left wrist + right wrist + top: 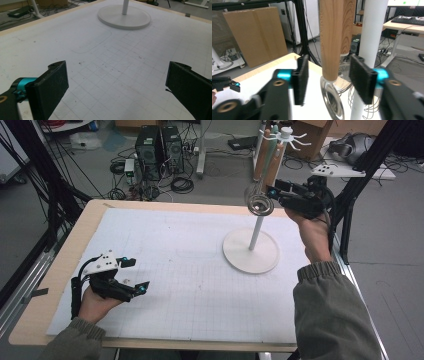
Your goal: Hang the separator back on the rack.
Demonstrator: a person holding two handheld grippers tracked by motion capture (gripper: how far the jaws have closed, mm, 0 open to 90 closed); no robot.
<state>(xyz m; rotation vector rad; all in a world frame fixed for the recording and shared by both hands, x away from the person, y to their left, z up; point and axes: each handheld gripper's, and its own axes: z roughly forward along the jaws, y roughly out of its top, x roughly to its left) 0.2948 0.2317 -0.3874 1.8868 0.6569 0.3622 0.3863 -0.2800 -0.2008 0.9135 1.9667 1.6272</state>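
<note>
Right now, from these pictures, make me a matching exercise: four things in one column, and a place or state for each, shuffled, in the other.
Things:
1. left gripper
2. right gripper
3. round white base
4. wooden handle

Places or states:
A. hangs from the rack, between open jaws that do not touch it
B. flat on the gridded mat, bearing the pole
C. low over the mat's near left, jaws wide, nothing between them
D. raised at the rack, jaws either side of a utensil handle

Pairs: 1-C, 2-D, 3-B, 4-A
</note>
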